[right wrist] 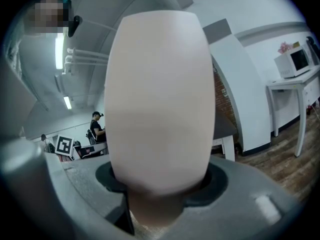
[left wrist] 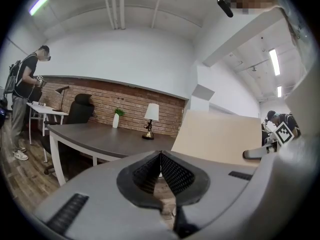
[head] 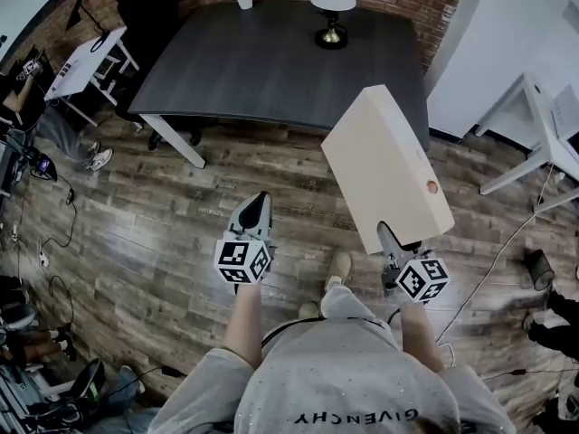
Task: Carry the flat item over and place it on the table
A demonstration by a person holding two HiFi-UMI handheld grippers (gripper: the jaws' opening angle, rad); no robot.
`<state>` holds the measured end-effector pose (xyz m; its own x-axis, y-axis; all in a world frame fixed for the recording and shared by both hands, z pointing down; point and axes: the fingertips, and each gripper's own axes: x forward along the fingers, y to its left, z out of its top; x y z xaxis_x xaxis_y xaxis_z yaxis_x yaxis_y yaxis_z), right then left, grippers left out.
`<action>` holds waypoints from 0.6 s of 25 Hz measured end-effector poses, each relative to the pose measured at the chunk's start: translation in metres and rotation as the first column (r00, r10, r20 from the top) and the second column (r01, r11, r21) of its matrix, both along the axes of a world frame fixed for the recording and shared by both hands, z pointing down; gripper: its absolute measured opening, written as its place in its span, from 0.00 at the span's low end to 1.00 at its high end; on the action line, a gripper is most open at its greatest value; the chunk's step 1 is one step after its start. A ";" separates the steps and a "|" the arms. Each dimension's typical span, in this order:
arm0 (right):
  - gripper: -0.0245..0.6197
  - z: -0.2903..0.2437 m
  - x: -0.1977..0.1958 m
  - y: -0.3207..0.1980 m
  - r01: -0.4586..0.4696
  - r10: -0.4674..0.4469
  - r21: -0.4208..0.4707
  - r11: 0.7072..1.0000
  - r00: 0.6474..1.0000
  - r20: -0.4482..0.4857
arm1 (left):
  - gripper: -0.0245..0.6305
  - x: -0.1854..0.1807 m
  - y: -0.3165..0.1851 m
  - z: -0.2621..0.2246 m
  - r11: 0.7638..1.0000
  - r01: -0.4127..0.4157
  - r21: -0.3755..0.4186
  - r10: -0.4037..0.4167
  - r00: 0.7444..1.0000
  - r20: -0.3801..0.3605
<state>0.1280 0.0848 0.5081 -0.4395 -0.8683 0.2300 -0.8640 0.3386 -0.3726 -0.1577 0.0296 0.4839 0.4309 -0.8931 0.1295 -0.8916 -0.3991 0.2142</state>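
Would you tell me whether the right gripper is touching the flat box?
Touching: the right gripper view shows the right gripper clamped around the flat box.

Head view: high above the person's shoulders, aimed steeply down at the wood floor (head: 163,224), with the dark table (head: 271,66) ahead. Left gripper view: rides the left gripper (left wrist: 160,155), low, roughly level, facing that table and the lamp (left wrist: 150,118). Right gripper view: rides the right gripper (right wrist: 158,186), tipped upward; the flat box (right wrist: 157,94) crowds the lens. Head and left views share the table, lamp and box.
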 end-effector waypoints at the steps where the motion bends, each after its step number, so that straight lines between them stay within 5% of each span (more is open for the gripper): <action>1: 0.46 0.001 0.002 -0.007 0.000 0.000 -0.001 1.000 1.000 0.003 | 0.04 0.002 -0.007 0.001 1.000 0.001 0.003 -0.001 1.000 0.003; 15: 0.46 0.005 0.021 -0.099 0.073 -0.071 -0.023 0.997 0.994 0.078 | 0.04 0.039 -0.091 0.004 1.000 0.030 -0.009 -0.030 0.999 0.012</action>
